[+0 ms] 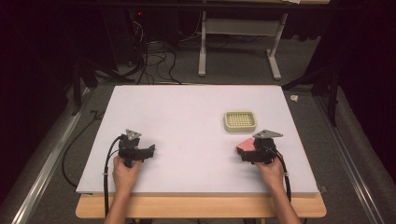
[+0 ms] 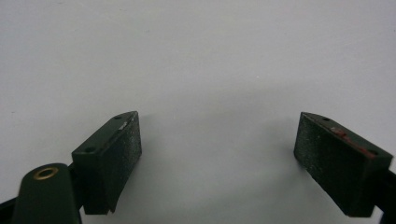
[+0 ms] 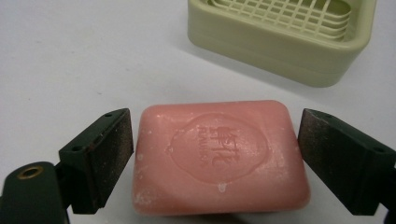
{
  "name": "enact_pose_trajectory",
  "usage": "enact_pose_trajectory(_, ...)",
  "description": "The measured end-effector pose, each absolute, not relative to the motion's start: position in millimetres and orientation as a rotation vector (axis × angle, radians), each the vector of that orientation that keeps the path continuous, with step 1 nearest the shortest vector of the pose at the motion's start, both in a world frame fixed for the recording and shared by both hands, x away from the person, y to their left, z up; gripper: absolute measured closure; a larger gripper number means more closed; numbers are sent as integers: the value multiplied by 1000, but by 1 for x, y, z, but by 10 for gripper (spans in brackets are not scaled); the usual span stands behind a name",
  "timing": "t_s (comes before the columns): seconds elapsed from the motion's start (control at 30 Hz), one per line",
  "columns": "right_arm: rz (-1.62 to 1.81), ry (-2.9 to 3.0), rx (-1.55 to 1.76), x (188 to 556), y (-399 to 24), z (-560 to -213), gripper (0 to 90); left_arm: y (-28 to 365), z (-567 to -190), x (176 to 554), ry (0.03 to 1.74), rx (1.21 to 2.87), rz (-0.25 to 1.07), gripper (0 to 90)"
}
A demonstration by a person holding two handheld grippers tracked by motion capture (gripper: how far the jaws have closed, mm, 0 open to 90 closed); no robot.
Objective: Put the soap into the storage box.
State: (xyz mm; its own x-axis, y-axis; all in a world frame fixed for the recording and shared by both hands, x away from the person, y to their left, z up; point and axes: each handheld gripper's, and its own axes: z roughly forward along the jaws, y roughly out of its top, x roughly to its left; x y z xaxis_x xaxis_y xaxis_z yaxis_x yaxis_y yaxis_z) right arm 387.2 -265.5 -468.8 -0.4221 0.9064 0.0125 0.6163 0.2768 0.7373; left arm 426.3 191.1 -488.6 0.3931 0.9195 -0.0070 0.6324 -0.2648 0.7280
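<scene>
A pink bar of soap (image 3: 219, 156) with an embossed stamp lies flat on the white table top (image 1: 187, 116). My right gripper (image 3: 215, 135) is open around it, one jaw on each side, with a thin gap showing at the right jaw. In the high view the soap (image 1: 244, 144) peeks out just left of the right gripper (image 1: 250, 150). A pale green soap dish (image 3: 261, 51) with a grid insert stands empty just beyond the soap. My left gripper (image 2: 217, 140) is open over bare table, near the front left (image 1: 148, 150).
The soap dish (image 1: 227, 122) sits right of the table's middle, a short way beyond the right gripper. The white top rests on a wooden table whose edge (image 1: 201, 207) runs along the front. Cables and a metal frame (image 1: 238, 42) lie on the floor behind.
</scene>
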Motion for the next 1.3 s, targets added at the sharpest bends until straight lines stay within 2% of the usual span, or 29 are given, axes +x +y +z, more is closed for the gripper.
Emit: enact_pose_trajectory(1.3,812,2298,1390,396,-260,-468,139,191,-489,426,1324,1999,563,154)
